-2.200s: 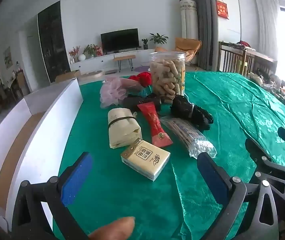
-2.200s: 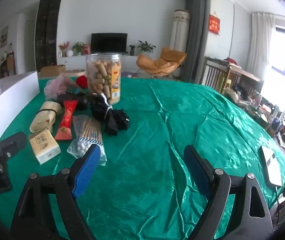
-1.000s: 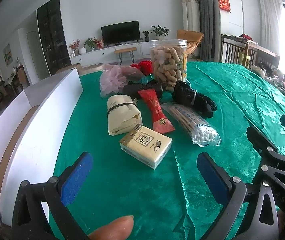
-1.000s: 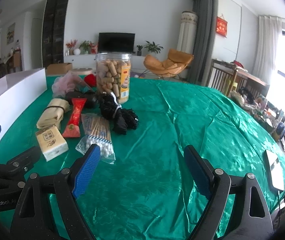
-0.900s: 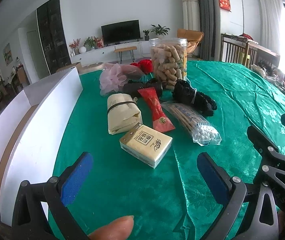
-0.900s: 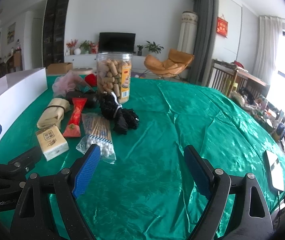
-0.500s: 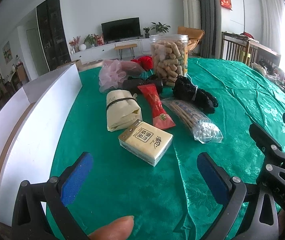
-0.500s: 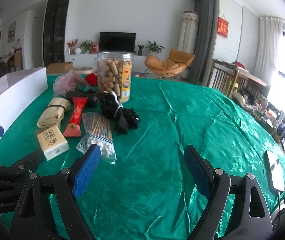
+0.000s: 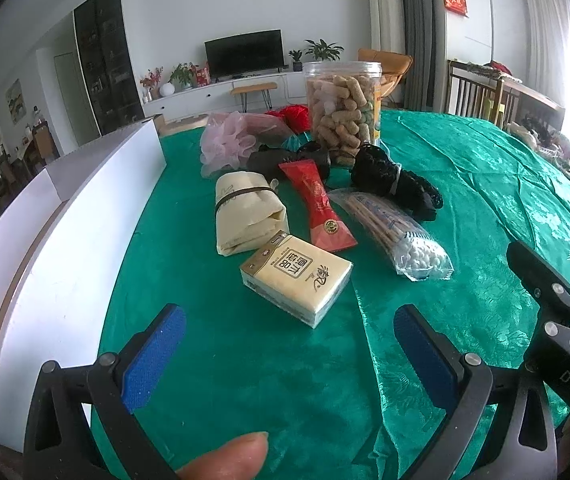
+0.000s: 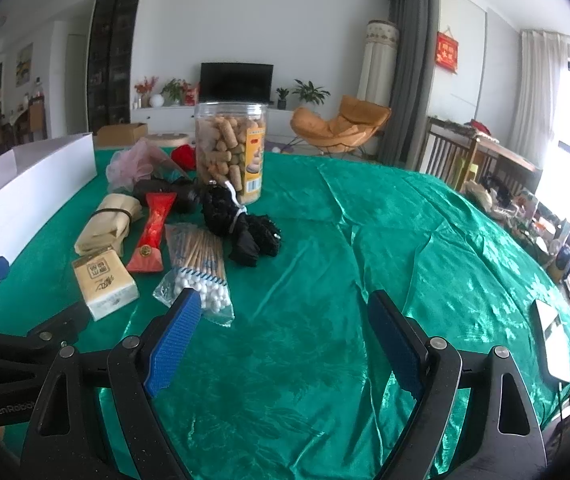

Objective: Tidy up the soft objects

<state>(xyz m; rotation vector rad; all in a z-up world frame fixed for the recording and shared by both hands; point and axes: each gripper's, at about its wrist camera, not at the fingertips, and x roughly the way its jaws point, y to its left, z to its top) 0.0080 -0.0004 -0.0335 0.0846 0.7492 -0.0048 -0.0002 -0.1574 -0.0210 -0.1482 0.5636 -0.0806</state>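
Observation:
A tissue pack [image 9: 297, 278] [image 10: 105, 283] lies on the green tablecloth [image 9: 245, 360] just ahead of my open, empty left gripper [image 9: 289, 344]. Behind it lie a beige rolled cloth [image 9: 245, 212] [image 10: 109, 224], a red packet [image 9: 317, 210] [image 10: 153, 236], a bag of cotton swabs [image 9: 397, 236] [image 10: 199, 268], a black fabric bundle [image 9: 393, 180] [image 10: 241, 224] and a pink mesh puff [image 9: 229, 146] [image 10: 129, 164]. My right gripper [image 10: 281, 336] is open and empty over bare cloth to the right of the pile.
A long white box [image 9: 57, 224] [image 10: 25, 184] stands along the table's left side. A clear jar of snacks [image 9: 343, 112] [image 10: 231, 152] stands behind the pile, with a red object [image 9: 295, 114] beside it. The tablecloth [image 10: 405, 248] stretches right.
Both grippers have drifted slightly nearer the pile; the objects look a little larger and lower in the views. Both stay open. Nothing on the table has moved.

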